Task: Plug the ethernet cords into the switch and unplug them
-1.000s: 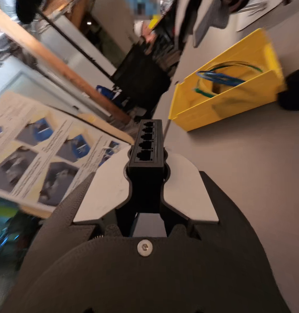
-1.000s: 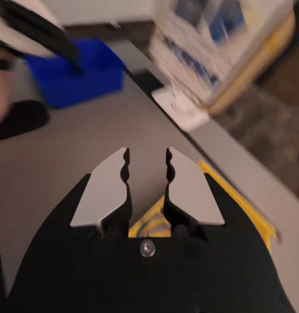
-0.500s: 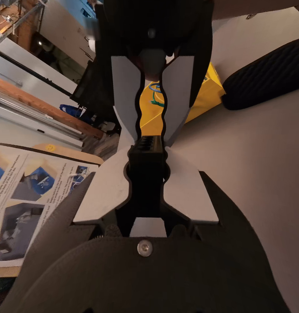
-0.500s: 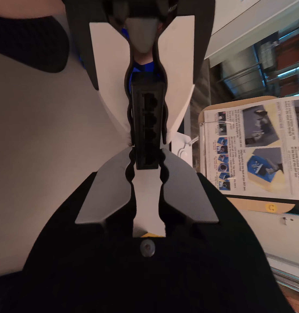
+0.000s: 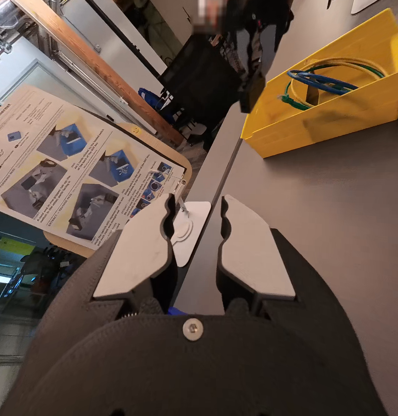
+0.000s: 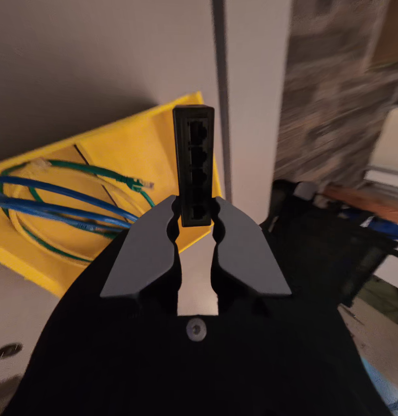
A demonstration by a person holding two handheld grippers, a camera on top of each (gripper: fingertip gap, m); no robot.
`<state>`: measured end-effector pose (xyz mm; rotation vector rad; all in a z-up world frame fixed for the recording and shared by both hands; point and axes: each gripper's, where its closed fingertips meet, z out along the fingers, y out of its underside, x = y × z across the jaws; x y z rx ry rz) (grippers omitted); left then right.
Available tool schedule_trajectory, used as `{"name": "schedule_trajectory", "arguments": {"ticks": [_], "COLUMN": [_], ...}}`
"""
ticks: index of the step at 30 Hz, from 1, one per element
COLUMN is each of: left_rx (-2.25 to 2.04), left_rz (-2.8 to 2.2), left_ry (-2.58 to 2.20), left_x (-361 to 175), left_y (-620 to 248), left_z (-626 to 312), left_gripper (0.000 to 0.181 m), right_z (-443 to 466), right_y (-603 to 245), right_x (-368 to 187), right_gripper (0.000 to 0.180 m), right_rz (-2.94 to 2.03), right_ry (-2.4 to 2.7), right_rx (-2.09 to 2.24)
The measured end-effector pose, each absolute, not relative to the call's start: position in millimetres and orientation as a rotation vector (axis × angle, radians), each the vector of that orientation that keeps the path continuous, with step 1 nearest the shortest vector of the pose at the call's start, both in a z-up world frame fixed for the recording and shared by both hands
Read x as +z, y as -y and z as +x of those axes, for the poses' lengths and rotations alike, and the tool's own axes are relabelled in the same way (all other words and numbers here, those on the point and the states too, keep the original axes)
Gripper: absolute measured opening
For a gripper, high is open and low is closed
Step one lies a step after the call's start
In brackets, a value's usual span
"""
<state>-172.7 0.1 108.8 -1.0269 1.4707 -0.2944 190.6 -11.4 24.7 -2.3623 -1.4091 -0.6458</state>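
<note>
My right gripper (image 6: 195,202) is shut on the lower end of a black ethernet switch (image 6: 194,162). The switch stands upright between the pads, ports facing the camera, above the yellow bin (image 6: 126,139). Blue (image 6: 58,202), green (image 6: 126,180) and yellow (image 6: 20,225) ethernet cords lie coiled in that bin. My left gripper (image 5: 198,200) is open and empty over the grey table (image 5: 306,225). In the left wrist view the switch (image 5: 249,99) shows blurred in the air beside the bin (image 5: 328,126), with the blue cord (image 5: 317,83) and the green plug (image 5: 290,101) inside.
An instruction board (image 5: 69,168) stands on a white base (image 5: 193,225) at the table's left edge. A seam (image 5: 227,168) runs along the table. A round hole (image 6: 9,350) is in the tabletop near the right gripper. There is about 40 cm between the tips of the two grippers. My left tips are about 40 cm from the green plug (image 5: 290,101), my right tips only 8 cm. It is also in sight in the right wrist view (image 6: 120,179).
The left gripper held the switch; the right gripper closed on its far end, the left opened and let go. The right gripper has carried the switch over to the yellow bin.
</note>
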Motion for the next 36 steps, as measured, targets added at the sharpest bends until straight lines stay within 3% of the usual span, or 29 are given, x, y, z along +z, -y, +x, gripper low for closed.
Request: {"name": "schedule_trajectory", "arguments": {"ticks": [10,18,22,25,27,29,33,36], "left_rx": [-0.263,-0.249,-0.2,-0.182,-0.213,-0.226,-0.174,-0.153], "left_rz": [-1.058,-1.154,-1.227,-1.315,-1.362,-1.408,-1.523,-1.713], "left_ry": [-1.496,-1.421,-1.25,-1.067,-0.969,-0.881,-0.697,-0.557], "left_x": [98,102,125,143,150,154,153,132], "left_y": [-11,-32,-52,-68,-74,-79,-92,-105], "left_z": [-171,-185,-225,-261,-279,-298,-344,-383], "left_gripper": [0.035,0.041,0.042,0.043,0.049,0.055,0.064,0.069], "right_z": [233,260,282,271,277,303,333,313], "right_y": [26,19,6,54,87,107,136,140], "right_x": [-91,-89,-13,18,7,-15,-42,-57], "right_gripper": [0.028,0.029,0.035,0.034,0.031,0.029,0.024,0.023], "right_rz": [-2.888,-2.815,-2.547,-2.404,-2.35,-2.305,-2.396,-2.465], "right_ry": [1.429,1.397,0.789,0.176,-0.127,-0.394,-0.489,-0.434], "right_rx": [-0.134,-0.369,-0.505,0.012,0.201,0.115,-0.02,0.153]}}
